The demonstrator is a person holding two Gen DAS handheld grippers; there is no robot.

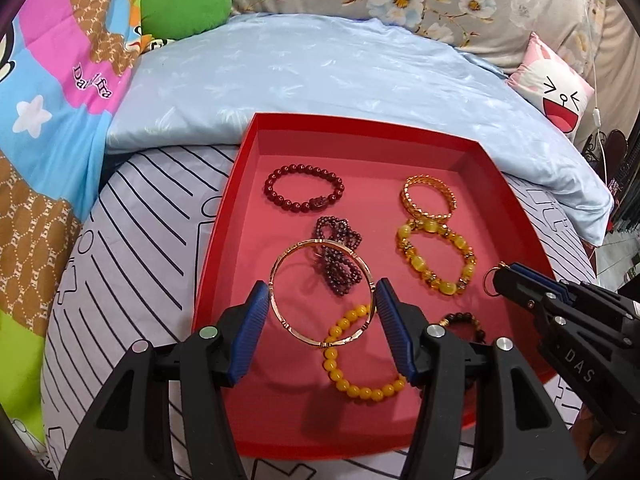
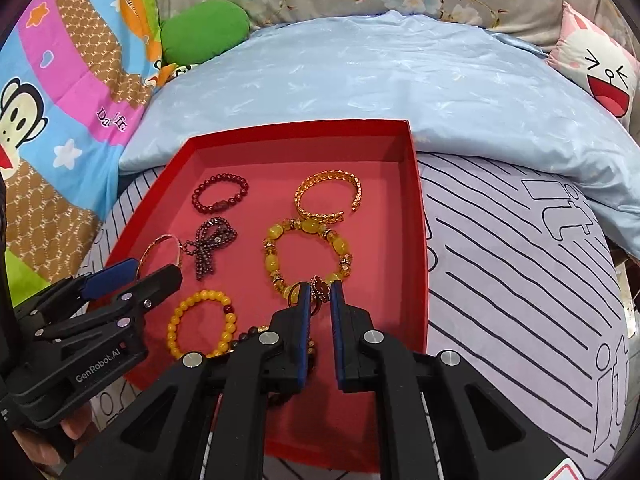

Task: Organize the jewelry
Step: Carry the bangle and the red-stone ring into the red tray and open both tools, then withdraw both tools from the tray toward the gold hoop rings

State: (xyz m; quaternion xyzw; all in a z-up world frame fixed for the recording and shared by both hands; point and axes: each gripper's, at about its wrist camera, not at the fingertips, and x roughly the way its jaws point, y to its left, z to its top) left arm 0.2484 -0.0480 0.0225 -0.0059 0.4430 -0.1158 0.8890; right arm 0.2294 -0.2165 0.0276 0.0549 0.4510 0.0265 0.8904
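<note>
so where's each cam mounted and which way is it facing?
Left wrist: on the left tool, looking forward and down into the red tray; its fingers grip the thin gold bangle; right tool at right.
Right wrist: on the right tool, same heading, pinching a ring; left tool at left.
Shared: tray, yellow bead bracelet, blue quilt.

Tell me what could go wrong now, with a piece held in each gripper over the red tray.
1. The left gripper pinches the gold bangle only across its rim; it may pivot or pop out onto the yellow bead bracelet.
2. The right gripper holds a small ring at the fingertips; it could drop and snag the amber bracelet.
</note>
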